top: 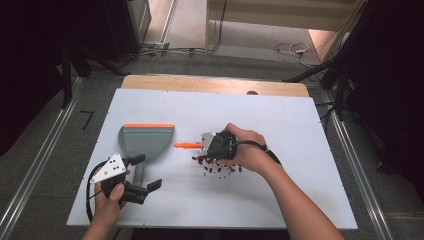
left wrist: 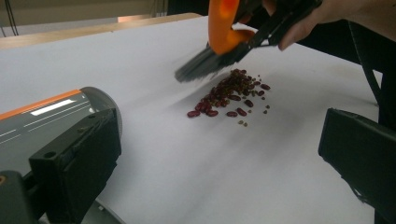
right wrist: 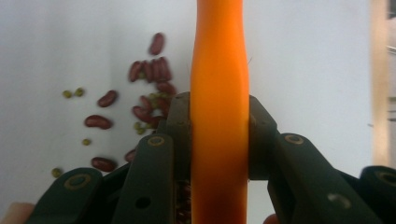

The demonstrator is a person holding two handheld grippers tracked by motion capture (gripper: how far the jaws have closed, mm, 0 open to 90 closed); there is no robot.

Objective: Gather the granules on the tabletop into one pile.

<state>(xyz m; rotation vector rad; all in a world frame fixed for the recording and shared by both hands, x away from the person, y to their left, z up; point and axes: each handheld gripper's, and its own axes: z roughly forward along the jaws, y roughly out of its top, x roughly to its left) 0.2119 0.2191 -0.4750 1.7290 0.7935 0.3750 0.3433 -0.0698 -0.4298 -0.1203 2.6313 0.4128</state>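
A pile of dark red beans (top: 217, 167) mixed with small green ones lies on the white table (top: 280, 115). My right gripper (top: 211, 145) is shut on the orange handle of a small brush (top: 187, 145). In the left gripper view the brush (left wrist: 224, 28) has its dark bristles just above the beans (left wrist: 233, 93). In the right gripper view the handle (right wrist: 219, 70) runs straight up between both jaws, with beans (right wrist: 149, 79) to its left. A grey dustpan (top: 147, 140) with an orange lip lies to the left. My left gripper (top: 146, 172) stands open at the dustpan's handle, with the dustpan (left wrist: 46, 116) beside its left jaw.
The table's wooden far edge (top: 215, 84) runs along the back. Bare white surface lies to the right of the beans and in front of them. Metal rails (top: 45, 155) flank the table on the floor, and cables (top: 292, 49) lie beyond it.
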